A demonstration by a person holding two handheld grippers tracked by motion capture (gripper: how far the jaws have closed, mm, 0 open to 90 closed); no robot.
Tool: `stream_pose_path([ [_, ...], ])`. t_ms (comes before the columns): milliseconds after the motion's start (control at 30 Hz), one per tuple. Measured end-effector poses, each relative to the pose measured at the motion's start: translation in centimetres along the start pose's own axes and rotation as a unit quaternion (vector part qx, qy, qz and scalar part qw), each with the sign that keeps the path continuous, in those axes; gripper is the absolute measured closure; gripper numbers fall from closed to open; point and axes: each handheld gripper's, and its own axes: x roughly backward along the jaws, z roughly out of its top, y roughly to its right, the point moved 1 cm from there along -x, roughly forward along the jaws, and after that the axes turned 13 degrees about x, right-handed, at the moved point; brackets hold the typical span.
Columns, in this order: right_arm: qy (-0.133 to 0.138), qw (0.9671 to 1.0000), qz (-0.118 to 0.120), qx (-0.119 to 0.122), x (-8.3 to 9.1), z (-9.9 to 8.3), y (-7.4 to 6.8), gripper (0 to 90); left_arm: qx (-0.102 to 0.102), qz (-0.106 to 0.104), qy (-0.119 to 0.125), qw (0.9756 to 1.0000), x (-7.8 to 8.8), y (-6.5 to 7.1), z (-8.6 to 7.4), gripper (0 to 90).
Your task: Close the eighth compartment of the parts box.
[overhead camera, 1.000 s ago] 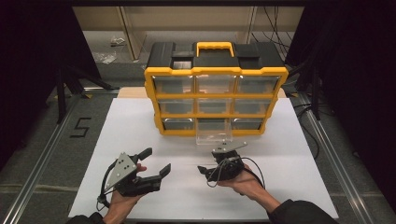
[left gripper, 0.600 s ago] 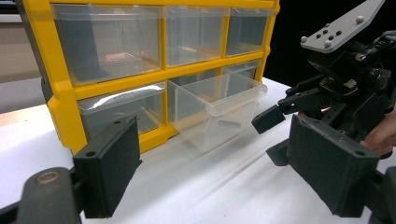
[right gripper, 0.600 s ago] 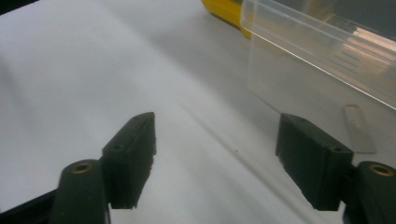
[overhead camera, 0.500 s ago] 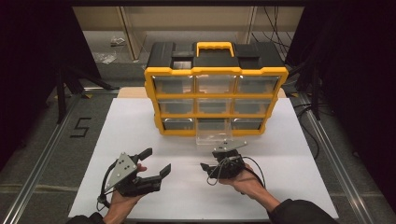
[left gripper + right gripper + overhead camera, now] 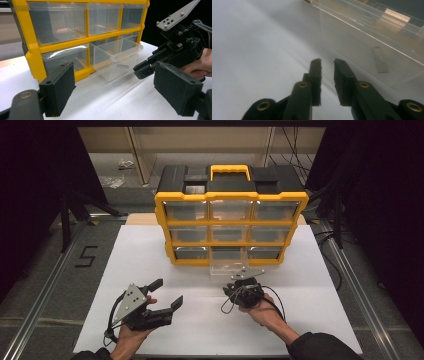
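Drawer pulled out of organizer, before right gripper

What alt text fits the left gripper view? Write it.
A clear drawer is pulled halfway out of the bottom row of a yellow drawer cabinet on a white table. The left tongs stand wide open in front; the right tongs reach toward the drawer.

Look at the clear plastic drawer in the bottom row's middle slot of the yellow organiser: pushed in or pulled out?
Pulled out. The clear plastic drawer juts forward beyond the yellow organiser frame; its neighbours sit flush.
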Motion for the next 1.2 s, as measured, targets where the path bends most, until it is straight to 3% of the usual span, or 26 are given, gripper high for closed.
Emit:
stream_pose_path([
  [200,-0.004,0.9998,-0.017,-0.005,-0.2,-0.1,0.6,89.7,-0.001,-0.001,0.0,1.0,0.0,0.0,0.0,16.9],
  [733,-0.005,0.9989,-0.046,0.001,-1.1,0.3,1.3,90.0,0.002,0.0,-0.001,1.0,0.0,0.0,0.0,16.9],
  [1200,-0.004,0.9985,-0.055,0.0,-1.3,0.4,1.9,90.0,0.003,0.001,-0.001,1.0,-0.1,-0.1,0.0,16.9],
])
